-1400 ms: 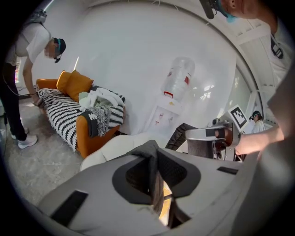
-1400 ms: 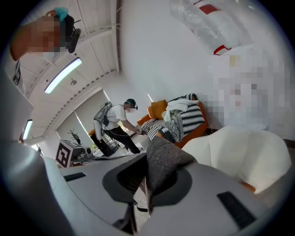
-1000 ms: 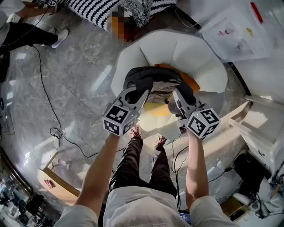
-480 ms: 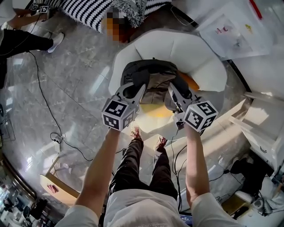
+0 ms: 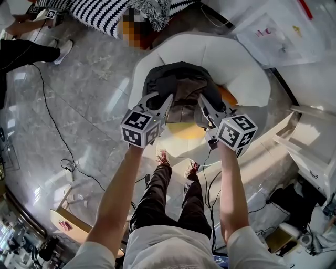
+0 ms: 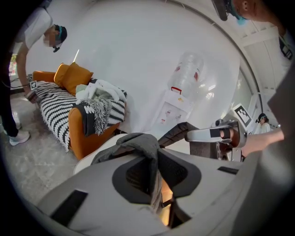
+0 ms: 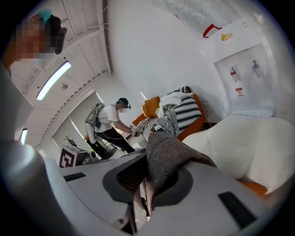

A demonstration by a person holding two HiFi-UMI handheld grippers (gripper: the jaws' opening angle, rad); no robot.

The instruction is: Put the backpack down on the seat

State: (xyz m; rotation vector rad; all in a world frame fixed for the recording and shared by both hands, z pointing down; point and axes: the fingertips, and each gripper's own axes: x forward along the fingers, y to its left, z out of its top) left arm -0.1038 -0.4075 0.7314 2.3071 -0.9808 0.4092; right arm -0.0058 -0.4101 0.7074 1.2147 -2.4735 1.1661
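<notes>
A dark grey backpack is hanging between two hand-held grippers, directly above the seat of a rounded white armchair. From overhead the bag is covering most of the seat, though it is hard to tell whether its base is touching the cushion or hanging just clear of it. The left gripper is pinching a fold of the bag's grey fabric, its jaws drawn narrow with the cloth bunching up between the dark pads. The right gripper is doing the same on the other side, its jaws nearly together on a thick fold of the same material. Both grippers are pointing forward and slightly down, side by side, with the person's bare forearms reaching out behind them. An orange cushion is peeking out at the right edge of the bag, against the chair's back. The person is standing on a glossy marble floor, where a black cable is trailing off to the left. Beyond the chair, a black-and-white striped throw is lying over an orange sofa, and a white water dispenser is standing against the wall.
</notes>
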